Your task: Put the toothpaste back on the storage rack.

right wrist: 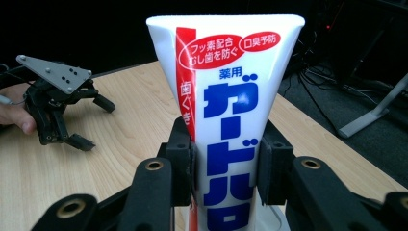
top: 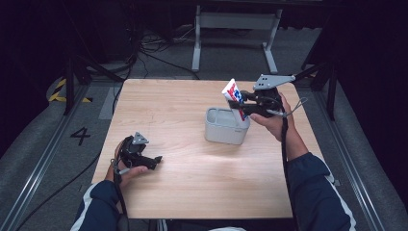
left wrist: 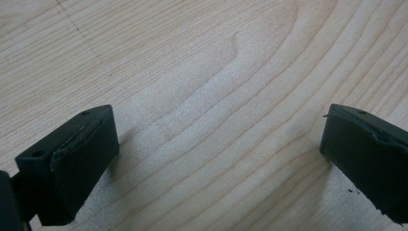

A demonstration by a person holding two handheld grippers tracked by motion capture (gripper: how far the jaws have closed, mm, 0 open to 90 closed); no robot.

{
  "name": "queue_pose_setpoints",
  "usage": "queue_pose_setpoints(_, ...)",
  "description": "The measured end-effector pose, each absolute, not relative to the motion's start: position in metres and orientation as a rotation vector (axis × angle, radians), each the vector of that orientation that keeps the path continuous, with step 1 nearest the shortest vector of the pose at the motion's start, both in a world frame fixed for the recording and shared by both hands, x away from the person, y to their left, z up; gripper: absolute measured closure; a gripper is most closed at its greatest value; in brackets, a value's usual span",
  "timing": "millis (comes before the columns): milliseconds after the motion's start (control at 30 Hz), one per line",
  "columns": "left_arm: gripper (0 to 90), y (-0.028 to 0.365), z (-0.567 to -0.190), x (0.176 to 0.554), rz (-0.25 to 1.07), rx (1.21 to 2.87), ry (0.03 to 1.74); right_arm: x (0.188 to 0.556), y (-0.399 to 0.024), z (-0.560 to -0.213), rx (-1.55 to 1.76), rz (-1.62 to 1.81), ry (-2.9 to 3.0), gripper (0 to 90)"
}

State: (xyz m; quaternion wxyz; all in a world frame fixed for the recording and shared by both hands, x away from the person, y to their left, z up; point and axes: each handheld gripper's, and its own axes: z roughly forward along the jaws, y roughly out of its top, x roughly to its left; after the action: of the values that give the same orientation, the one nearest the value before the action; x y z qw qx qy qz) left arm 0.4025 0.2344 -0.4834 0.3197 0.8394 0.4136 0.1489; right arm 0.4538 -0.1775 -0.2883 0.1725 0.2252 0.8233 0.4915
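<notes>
The wooden table [top: 192,183] is nearly bare, and the work at hand sits toward its far right, where a light grey container [top: 222,130] with rounded corners stands upright. Judging from how things lie, the job is about halfway: the toothpaste tube [top: 235,98] is firmly gripped and stands with its lower end at or inside the container's right rim, its flat crimped end pointing up and tilted toward the far left, but it has not been let go, so whether it is being set in or lifted out cannot be told from this moment alone. What is left, either way, is to finish that move and release the tube. The right gripper [top: 243,107] has its jaws clamped on the tube's lower half, pads pressing both edges, as the right gripper view shows plainly. The left gripper [top: 156,161] rests idle near the table's near left, well apart from the container, with its jaws spread wide over bare wood and nothing between them. The tube [right wrist: 226,110] itself is white and smooth, widening toward the crimped top, with a red stripe down one side, red ovals bearing white script near the top, and large blue characters running down its face.
</notes>
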Motion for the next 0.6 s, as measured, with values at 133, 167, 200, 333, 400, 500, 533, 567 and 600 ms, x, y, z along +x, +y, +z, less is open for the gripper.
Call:
queue_pose_setpoints(133,0.2,0.234,-0.483,0.402,0.391,2.207,1.087,0.458,-0.173,-0.29,0.641,1.391,2.339,65.6)
queue_pose_setpoints(167,0.2,0.234,-0.483,0.402,0.392,2.207,1.087,0.459,-0.173,-0.29,0.641,1.392,2.338,65.6)
queue_pose_setpoints(200,0.2,0.234,-0.483,0.402,0.391,2.207,1.087,0.459,-0.172,-0.29,0.643,1.4,2.339,65.6)
queue_pose_setpoints(333,0.2,0.234,-0.483,0.402,0.391,2.207,1.087,0.463,-0.168,-0.291,0.638,1.407,2.338,65.5)
queue_pose_setpoints(400,0.2,0.234,-0.483,0.402,0.391,2.206,1.087,0.464,-0.167,-0.292,0.64,1.414,2.343,65.5)
queue_pose_setpoints(500,0.2,0.234,-0.483,0.403,0.391,2.207,1.087,0.466,-0.165,-0.293,0.637,1.412,2.343,65.5)
queue_pose_setpoints(533,0.2,0.234,-0.483,0.402,0.391,2.206,1.087,0.467,-0.164,-0.294,0.633,1.41,2.346,65.5)
queue_pose_setpoints(567,0.2,0.234,-0.483,0.402,0.391,2.204,1.089,0.468,-0.163,-0.294,0.636,1.41,2.345,65.4)
queue_pose_setpoints(600,0.2,0.234,-0.483,0.402,0.391,2.204,1.089,0.468,-0.163,-0.295,0.637,1.407,2.344,65.4)
